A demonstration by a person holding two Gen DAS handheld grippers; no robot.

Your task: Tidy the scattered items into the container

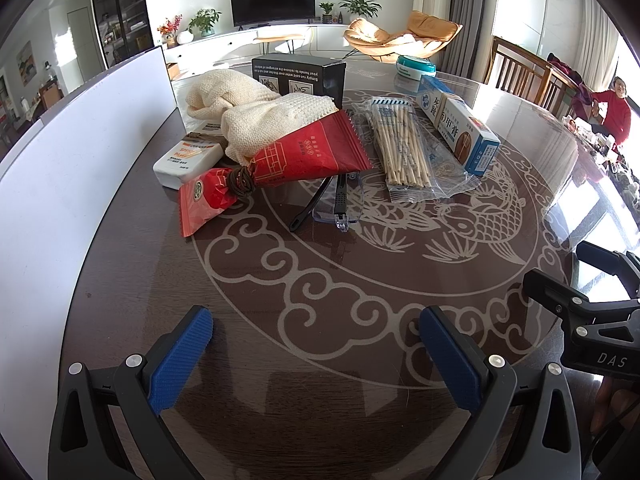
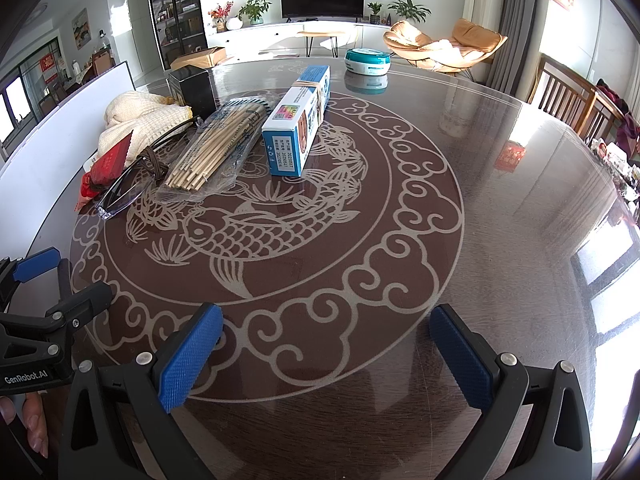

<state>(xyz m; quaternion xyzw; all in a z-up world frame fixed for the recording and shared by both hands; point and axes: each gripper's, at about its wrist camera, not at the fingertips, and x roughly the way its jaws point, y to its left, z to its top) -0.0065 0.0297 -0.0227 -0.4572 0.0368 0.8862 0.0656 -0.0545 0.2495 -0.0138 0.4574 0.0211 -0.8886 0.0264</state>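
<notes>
Both claws hang low over the near edge of the round glass-topped desk (image 2: 500,184), and neither holds anything. The left claw (image 1: 316,356) has its blue pads (image 1: 180,360) spread wide over the cloud pattern in the glass. The right claw (image 2: 326,356) is spread just as wide, beside the left one.

The scattered items sit in a loose cluster towards the far left of the desk. A cream knitted cloth (image 1: 248,116) is heaped at the back, and a black box (image 1: 300,76) stands just behind it. A large red packet (image 1: 312,152) leans against the cloth. A small red packet (image 1: 204,200) lies nearer, with a coil of brown cord (image 1: 240,182) on it. A white bottle (image 1: 188,160) lies on its side to the left of the packets. Clear safety glasses (image 1: 336,204) poke out from under the large red packet. To their right is a clear bag of wooden sticks (image 1: 400,144), and right of that, side by side and touching it, a long blue and white box (image 2: 298,120).

A teal round tin (image 2: 368,60) sits alone near the far edge. A white container wall (image 1: 80,152) runs along the left edge of the desk, close to the cloth and bottle.
</notes>
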